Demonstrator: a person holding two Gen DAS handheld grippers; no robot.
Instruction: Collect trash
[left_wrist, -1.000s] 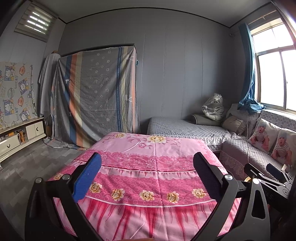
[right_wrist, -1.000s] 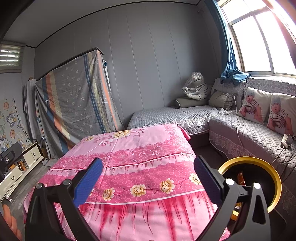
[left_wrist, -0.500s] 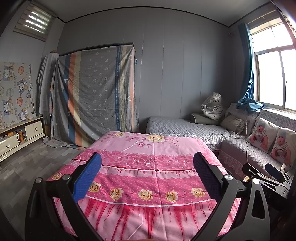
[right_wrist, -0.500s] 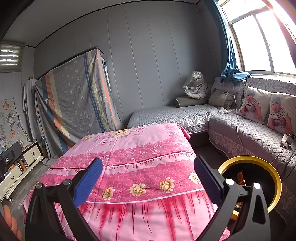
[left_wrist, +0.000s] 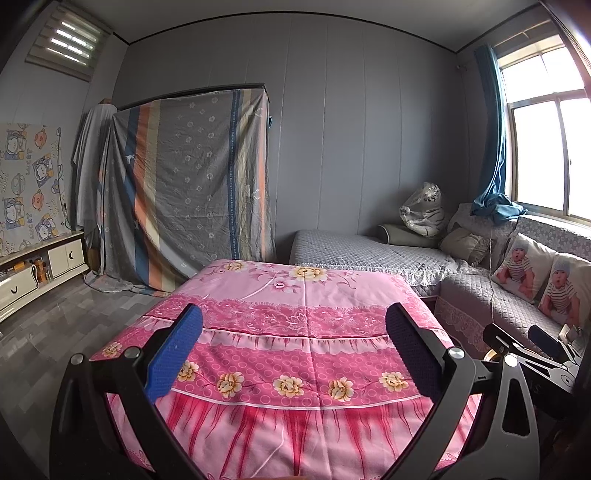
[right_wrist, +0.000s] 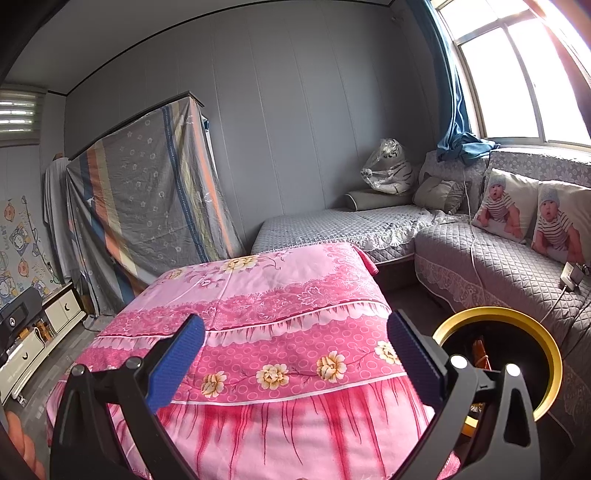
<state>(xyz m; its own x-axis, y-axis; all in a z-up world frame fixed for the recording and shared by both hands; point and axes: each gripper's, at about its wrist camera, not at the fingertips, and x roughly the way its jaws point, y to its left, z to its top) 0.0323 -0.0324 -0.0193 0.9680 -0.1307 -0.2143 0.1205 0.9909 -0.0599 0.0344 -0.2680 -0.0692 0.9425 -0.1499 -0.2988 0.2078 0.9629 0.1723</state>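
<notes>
Both tongs wide, nothing held; no trash in sight.

Left tongs and right tongs hover spread and empty over the pink floral tabletop, which looks bare. Bin with yellow rim, black inside, sits low just right of the right tongs, beside the grey sofa; contents unclear. Risk: with no target visible, a blind reach could snag the cloth or knock the bin.

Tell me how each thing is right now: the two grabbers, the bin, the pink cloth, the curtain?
Left gripper: open, holding nothing.
Right gripper: open, holding nothing.
Bin: upright, no lid, something orange inside.
Pink cloth: spread flat, no trash visible on it.
Curtain: pulled aside, bunched on the sofa back.
</notes>
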